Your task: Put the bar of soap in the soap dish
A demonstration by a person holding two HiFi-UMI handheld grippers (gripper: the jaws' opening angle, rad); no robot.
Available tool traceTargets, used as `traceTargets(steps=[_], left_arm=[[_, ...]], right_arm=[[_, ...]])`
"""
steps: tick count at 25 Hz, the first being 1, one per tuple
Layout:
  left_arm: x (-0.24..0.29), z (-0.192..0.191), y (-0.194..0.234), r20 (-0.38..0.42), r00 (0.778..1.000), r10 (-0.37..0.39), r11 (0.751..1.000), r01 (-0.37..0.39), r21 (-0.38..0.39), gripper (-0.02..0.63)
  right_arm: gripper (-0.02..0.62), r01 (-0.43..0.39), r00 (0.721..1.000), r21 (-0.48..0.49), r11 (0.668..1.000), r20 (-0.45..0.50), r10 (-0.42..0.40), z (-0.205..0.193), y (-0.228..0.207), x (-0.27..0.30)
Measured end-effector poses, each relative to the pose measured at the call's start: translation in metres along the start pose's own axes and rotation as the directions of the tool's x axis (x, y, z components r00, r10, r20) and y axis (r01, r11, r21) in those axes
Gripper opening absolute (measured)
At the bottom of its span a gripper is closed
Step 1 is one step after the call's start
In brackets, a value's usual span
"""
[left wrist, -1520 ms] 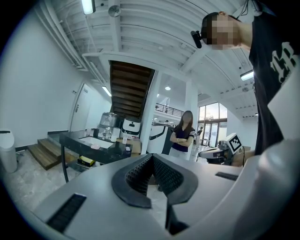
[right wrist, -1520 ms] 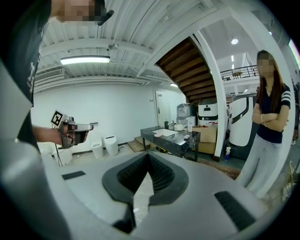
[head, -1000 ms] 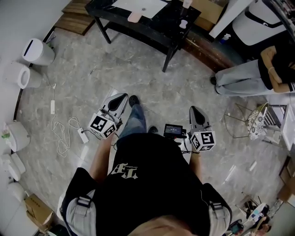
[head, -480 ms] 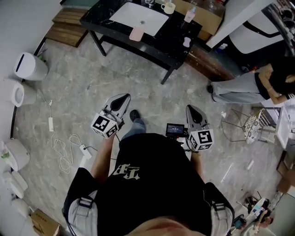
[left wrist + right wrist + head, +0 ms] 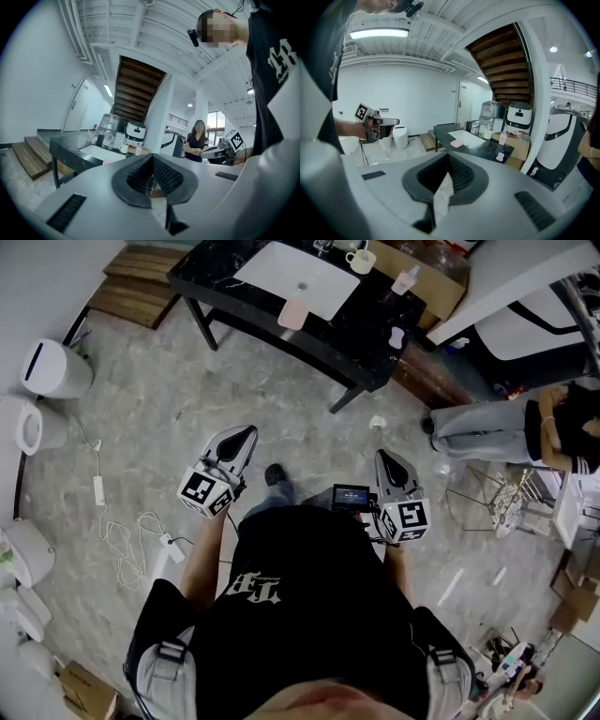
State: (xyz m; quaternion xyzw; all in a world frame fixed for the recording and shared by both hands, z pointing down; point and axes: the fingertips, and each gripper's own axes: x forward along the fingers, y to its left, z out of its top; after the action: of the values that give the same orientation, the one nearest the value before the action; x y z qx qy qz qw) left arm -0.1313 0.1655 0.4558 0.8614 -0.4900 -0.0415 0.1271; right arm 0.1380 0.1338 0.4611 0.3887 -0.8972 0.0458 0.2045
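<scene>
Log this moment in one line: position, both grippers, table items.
position: short of black table | left gripper: shut, empty | right gripper: shut, empty | pink item, white item: on table, untouched

No text can be read for certain. The black shirt (image 5: 319,634) bears a white print (image 5: 255,589), upside down in the head view, its letters unclear. The left cube (image 5: 206,491) and right cube (image 5: 409,519) show black-and-white square marker patterns, not letters. The screen (image 5: 352,496) is too small to read.
</scene>
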Motion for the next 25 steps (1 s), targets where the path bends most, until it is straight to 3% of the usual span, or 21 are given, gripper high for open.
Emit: traceTargets(steps=[15, 21, 25], left_arm=[[-0.009, -0.002, 0.039, 0.010, 0.997, 0.076, 0.997, -0.076, -0.025, 0.002], [-0.011, -0.001, 0.069, 0.004, 0.988, 0.155, 0.988, -0.155, -0.025, 0.002], [0.015, 0.011, 0.096, -0.011, 0.988, 0.156, 0.988, -0.156, 0.015, 0.002]], right_arm=[[0.008, -0.063, 0.998, -0.038, 0.997, -0.026, 0.062, 0.011, 0.003, 0.052], [0.008, -0.122, 0.992, -0.053, 0.991, 0.012, 0.123, 0.026, 0.001, 0.097], [0.008, -0.107, 0.994, -0.024, 0.994, 0.027, 0.107, 0.029, -0.019, 0.133]])
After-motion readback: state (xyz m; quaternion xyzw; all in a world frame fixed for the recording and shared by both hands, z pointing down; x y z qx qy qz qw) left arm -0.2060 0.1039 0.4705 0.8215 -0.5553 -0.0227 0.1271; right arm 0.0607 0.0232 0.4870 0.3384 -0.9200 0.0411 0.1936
